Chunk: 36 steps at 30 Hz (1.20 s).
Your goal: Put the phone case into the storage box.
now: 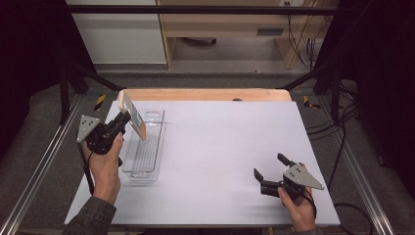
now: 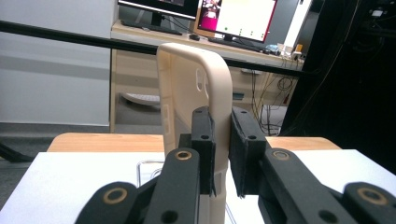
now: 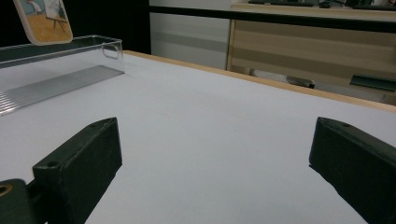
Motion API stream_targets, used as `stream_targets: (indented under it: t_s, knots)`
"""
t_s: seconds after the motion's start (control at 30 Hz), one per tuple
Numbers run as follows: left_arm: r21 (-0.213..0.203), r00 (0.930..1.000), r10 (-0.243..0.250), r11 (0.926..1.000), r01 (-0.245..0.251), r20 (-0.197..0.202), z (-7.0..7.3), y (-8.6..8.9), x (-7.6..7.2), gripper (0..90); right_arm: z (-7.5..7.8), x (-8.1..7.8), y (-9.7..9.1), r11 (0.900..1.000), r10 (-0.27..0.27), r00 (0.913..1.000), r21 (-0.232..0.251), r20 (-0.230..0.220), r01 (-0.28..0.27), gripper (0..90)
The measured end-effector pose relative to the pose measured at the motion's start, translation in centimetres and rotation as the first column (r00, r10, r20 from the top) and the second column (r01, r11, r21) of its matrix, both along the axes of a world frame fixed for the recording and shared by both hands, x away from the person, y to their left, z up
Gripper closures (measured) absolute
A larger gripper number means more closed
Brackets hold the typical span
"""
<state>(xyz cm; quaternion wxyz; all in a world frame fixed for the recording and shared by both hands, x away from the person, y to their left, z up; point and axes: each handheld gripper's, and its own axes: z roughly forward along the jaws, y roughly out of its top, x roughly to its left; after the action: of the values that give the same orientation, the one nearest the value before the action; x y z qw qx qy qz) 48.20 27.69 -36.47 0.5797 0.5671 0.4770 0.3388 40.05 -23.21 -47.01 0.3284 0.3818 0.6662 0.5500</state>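
A cream phone case with a printed picture on its back is held up in the air over the left edge of a clear plastic tray. My left gripper is shut on the case's side wall; its pads pinch the cream rim between them. The case's picture side also appears at the top left of the right gripper view, above the tray. My right gripper rests low near the table's front right, jaws wide apart with bare table between them.
The white table mat lies on a wooden tabletop. Metal frame rails run along both sides. Beyond the far edge stand a wooden desk with monitors and hanging cables.
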Motion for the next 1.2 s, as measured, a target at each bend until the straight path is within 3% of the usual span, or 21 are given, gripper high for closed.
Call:
stream_targets:
  t_s: [0.33,0.53,0.97,1.2]
  knots:
    - [0.026,0.9999,0.008,0.9996,-0.007,-0.013,-0.5,-0.3,1.0,80.2,0.0,0.0,0.0,1.0,-0.001,1.0,0.001,0.0,0.001,2.6]
    - [0.015,0.9998,0.011,0.9998,-0.01,-0.017,-0.6,-0.3,1.3,80.2,0.0,0.0,0.0,1.0,-0.001,1.0,-0.003,0.001,0.001,2.6]
    - [0.022,0.9991,0.017,0.9996,-0.016,-0.04,-0.6,-0.2,1.8,80.2,0.0,-0.2,0.1,0.9995,0.006,0.9988,-0.032,0.048,-0.005,2.9]
    - [0.019,0.9982,0.015,0.9997,-0.014,-0.058,-0.8,-0.1,2.2,80.2,-0.1,-0.1,0.2,0.9995,0.007,0.9991,-0.03,0.042,-0.005,2.6]
